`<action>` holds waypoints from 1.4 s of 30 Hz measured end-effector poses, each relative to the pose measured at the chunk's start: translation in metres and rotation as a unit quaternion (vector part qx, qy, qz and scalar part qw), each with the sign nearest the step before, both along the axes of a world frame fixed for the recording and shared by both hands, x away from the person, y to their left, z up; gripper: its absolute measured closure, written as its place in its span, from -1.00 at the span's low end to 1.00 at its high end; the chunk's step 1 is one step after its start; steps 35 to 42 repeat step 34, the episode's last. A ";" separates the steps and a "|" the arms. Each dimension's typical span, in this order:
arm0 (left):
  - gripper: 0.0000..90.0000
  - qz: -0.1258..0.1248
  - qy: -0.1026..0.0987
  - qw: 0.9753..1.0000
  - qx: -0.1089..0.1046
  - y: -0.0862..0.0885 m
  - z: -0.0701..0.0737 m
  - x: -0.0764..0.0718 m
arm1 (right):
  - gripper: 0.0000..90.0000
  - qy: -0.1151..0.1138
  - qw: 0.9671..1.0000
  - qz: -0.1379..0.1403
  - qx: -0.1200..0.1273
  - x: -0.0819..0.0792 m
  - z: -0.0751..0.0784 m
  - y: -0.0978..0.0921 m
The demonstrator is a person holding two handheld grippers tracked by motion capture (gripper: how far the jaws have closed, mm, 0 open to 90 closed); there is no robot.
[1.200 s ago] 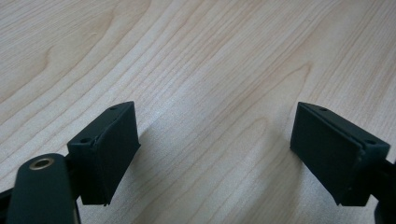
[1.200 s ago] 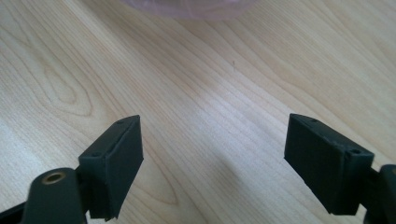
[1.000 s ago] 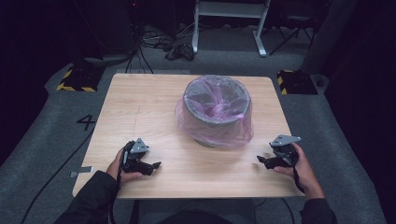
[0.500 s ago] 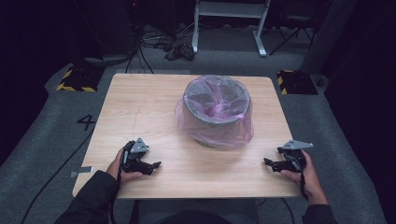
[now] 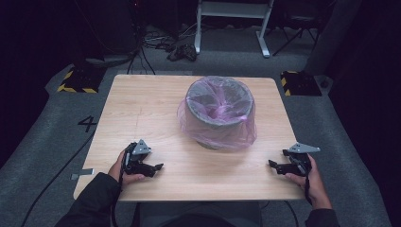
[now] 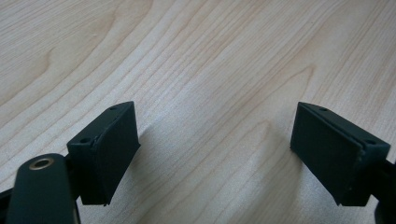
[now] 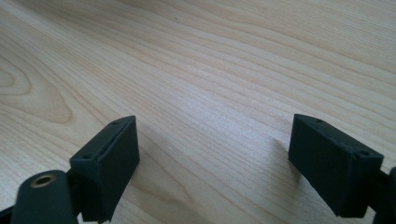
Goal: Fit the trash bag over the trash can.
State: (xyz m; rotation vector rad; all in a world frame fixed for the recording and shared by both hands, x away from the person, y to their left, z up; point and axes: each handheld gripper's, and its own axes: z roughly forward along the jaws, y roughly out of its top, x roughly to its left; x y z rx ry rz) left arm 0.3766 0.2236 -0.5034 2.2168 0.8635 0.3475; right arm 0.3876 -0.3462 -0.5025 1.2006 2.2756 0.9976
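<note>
The waste bin (image 5: pixel 218 111), a grey round tub lined with a thin pink plastic bag (image 5: pixel 239 132), stands upright near the centre of the bench (image 5: pixel 142 104), slightly toward the far edge; the bag is folded over the rim and hangs loose down the outer wall to the bench surface.

The left hand-held gripper (image 5: pixel 156 167) rests at the near left of the bench, its jaws wide apart and holding nothing; the left gripper view shows bare wood grain between them. The right hand-held gripper (image 5: pixel 273 165) rests at the near right, likewise spread wide and empty. Both sit well apart from the bin.

Handling judgement: the liner is light, soft and slippery film; it will likely stretch or tear if pinched hard or dragged; take hold at the overhanging fold just below the rim, where slack material gathers. The bin itself appears stiff and light; it may slide or tip if the bag is pulled to one side; steady it with the other gripper.

Legible markings: a numeral "4" (image 5: pixel 88 123) on the floor left of the bench; no brand or label can be read on the bin or bag.
</note>
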 end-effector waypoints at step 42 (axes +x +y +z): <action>-0.67 -0.004 -0.001 1.000 0.000 0.000 0.000 0.002 | -0.64 -0.001 1.000 0.002 -0.001 0.001 0.000 0.000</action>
